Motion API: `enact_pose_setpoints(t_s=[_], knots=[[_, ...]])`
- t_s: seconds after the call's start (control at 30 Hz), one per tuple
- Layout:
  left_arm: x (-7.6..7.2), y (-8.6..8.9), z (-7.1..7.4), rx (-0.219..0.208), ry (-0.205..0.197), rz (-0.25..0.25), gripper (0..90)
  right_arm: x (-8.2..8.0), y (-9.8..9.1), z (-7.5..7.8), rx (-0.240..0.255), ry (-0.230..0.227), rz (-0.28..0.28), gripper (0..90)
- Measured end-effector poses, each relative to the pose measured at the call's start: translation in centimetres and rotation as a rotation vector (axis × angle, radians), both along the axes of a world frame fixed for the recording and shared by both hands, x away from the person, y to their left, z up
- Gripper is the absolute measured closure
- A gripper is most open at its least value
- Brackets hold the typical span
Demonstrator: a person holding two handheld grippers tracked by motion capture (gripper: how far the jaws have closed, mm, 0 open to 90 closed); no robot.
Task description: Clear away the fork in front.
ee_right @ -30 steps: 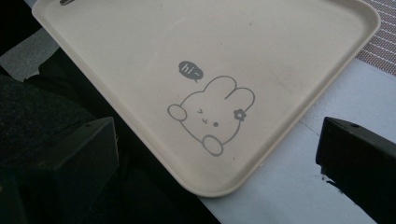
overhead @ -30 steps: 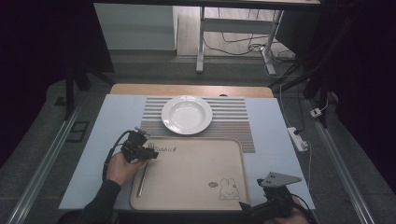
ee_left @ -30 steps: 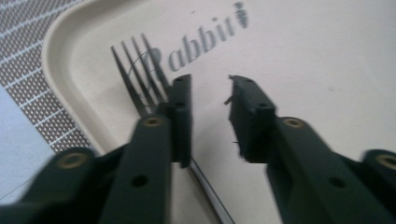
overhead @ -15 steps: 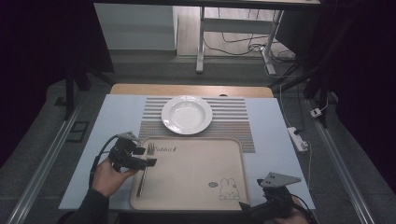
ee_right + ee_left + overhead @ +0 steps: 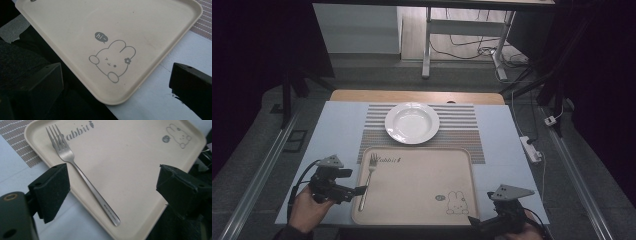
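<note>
Fingers (image 5: 52,192) apart; fork (image 5: 82,176) tines away, lengthwise.

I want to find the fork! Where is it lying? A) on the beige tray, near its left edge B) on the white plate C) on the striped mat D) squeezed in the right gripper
A: the fork lies flat on the beige tray, along its left edge, with nothing gripping it.

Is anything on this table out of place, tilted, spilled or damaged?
Nothing stands out. The fork lies flat along the left side of the tray, tines toward the empty plate, which sits on the striped mat. No spill or damage shows.
</note>
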State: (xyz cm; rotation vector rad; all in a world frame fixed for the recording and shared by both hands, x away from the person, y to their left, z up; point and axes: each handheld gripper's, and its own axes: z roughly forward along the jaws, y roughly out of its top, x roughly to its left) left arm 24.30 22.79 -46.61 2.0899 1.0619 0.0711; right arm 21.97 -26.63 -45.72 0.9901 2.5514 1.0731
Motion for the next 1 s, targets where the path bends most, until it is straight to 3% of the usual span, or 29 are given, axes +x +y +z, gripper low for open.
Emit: enact_pose_setpoints(t_s=[0.3, 0.57, 0.8, 1.0], knots=[[-2.6, 2.2, 0.0, -0.045, -0.033, 0.032, 4.2, 0.0, 0.0, 0.0, -0.003, 0.005, -0.005, 0.0], [-4.3, 4.0, -0.4, -0.039, -0.029, 0.062, 0.0, 0.1, -0.1, -0.1, -0.002, 0.011, -0.011, 0.0], [-5.4, 5.2, -0.9, -0.064, -0.026, 0.081, 0.0, 0.1, -0.1, 0.0, -0.003, 0.014, -0.017, 0.0], [-6.0, 5.3, -1.0, -0.040, -0.018, 0.092, 0.0, 0.2, 0.0, 0.0, -0.006, 0.015, -0.020, 0.0]])
